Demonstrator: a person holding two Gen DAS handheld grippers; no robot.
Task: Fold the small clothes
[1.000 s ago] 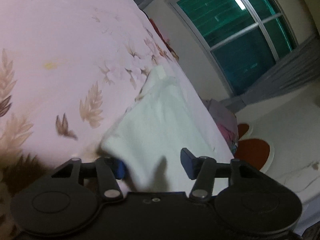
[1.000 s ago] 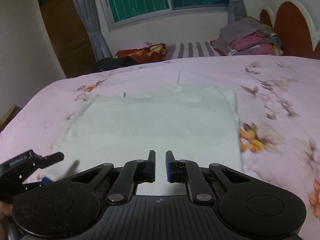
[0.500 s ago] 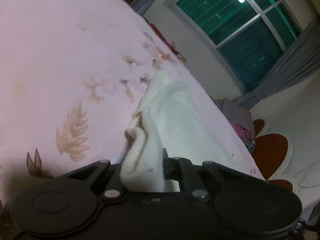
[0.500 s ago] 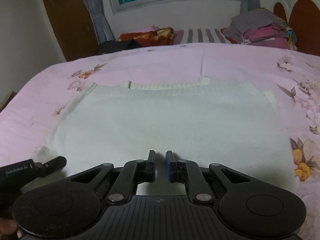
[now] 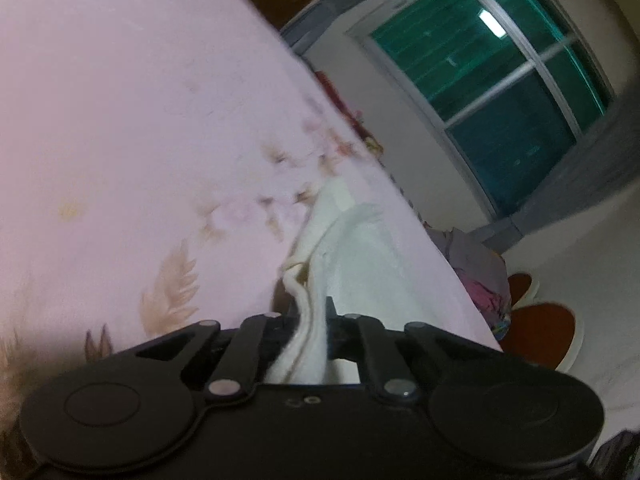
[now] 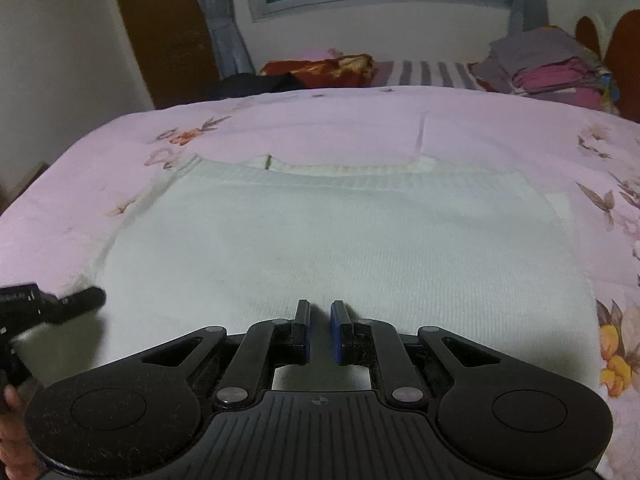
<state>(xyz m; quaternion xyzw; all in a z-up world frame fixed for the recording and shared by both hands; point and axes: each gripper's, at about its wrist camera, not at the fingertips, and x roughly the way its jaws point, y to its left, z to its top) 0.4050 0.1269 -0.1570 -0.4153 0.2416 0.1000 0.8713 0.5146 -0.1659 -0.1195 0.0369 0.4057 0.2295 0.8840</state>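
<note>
Left tool (image 5: 312,316) low at garment's near-left corner, clamped on bunched edge of white knit garment (image 6: 340,248); right tool (image 6: 320,330) low over near hem, fingers narrow gap, blue pads apart, gripping nothing; garment spread flat on pink floral bed (image 6: 360,124), left corner lifted, creased.

Left gripper (image 5: 314,316) was wide open a second ago around the corner of the white garment (image 6: 340,248), now clamped right on it, with a bunched fold of fabric (image 5: 308,300) pinched up between the fingers. Corner lifted off the pink floral bedspread (image 5: 120,140) instead of lying flat. From the right wrist, moved in lower and closer over the cloth. Right gripper (image 6: 320,330) same narrow gap, nothing new there.
</note>
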